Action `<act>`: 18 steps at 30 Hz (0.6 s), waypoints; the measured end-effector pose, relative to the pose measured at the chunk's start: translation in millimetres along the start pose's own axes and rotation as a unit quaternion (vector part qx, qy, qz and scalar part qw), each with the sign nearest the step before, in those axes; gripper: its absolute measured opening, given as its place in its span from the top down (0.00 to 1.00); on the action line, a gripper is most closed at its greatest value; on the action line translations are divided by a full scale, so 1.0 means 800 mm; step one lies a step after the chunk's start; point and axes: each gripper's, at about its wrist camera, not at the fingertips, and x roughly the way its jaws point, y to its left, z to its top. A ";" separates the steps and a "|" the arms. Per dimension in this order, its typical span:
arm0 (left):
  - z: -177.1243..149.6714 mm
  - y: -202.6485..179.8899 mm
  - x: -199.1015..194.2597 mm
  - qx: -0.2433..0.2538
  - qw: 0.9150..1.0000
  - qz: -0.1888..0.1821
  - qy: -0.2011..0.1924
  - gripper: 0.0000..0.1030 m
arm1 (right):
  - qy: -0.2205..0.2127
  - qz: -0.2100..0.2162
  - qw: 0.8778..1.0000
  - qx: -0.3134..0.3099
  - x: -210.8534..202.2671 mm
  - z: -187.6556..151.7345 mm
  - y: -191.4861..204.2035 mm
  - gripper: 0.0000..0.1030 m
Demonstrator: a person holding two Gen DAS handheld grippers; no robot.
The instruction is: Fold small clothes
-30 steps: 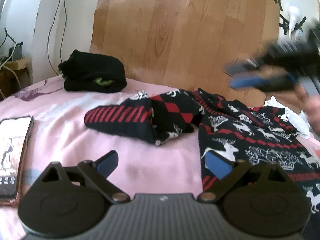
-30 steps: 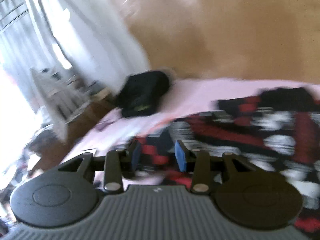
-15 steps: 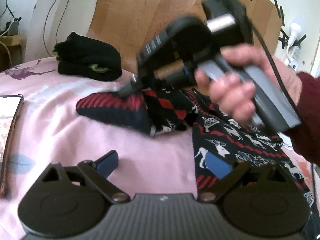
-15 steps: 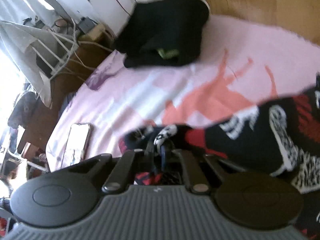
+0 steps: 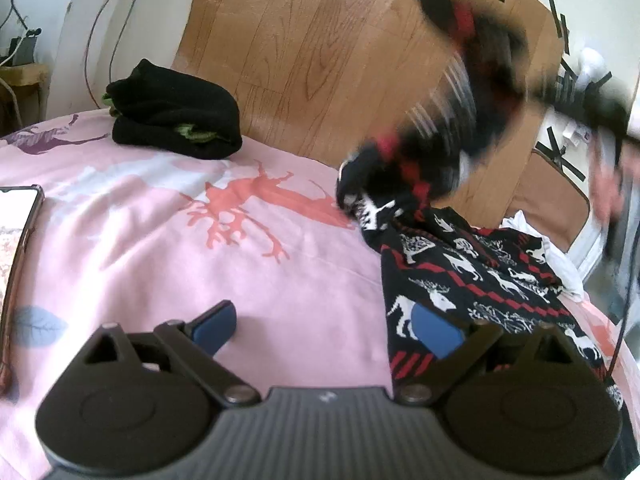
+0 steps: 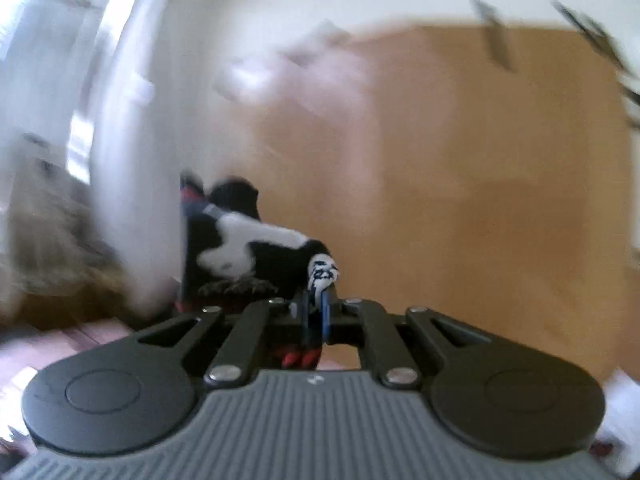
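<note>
A black, red and white reindeer-patterned garment (image 5: 480, 276) lies on the pink bed cover (image 5: 280, 272) at the right. One end of it (image 5: 460, 92) is raised in the air, blurred by motion, in front of the wooden board. In the right wrist view my right gripper (image 6: 316, 312) is shut on a fold of that patterned fabric (image 6: 240, 248), which hangs to the left of the pads. My left gripper (image 5: 324, 330) stands open low over the bed. Its right pad (image 5: 438, 336) is over the garment's near edge and nothing lies between the pads.
A folded black pile (image 5: 176, 124) sits at the back left of the bed. A phone (image 5: 16, 248) lies at the left edge. A wooden board (image 5: 320, 60) stands behind the bed. White cloth (image 5: 560, 268) and a blurred hand (image 5: 608, 196) are at the right.
The right gripper shut on the patterned garment's striped end and swung it up and to the right, off the bed. The left gripper stayed open in about the same place.
</note>
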 end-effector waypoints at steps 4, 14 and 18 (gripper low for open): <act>0.010 -0.005 -0.003 0.012 1.000 0.000 0.003 0.05 | 0.131 -0.036 0.985 0.110 0.021 -0.092 -0.067 0.91; 0.086 -0.012 0.038 -0.012 0.999 0.030 -0.007 0.05 | -0.040 -0.014 0.970 0.239 -0.102 -0.075 -0.132 0.91; 0.100 -0.031 0.088 -0.022 1.000 0.017 0.011 0.05 | 0.009 -0.134 0.981 0.137 -0.134 -0.084 -0.144 0.68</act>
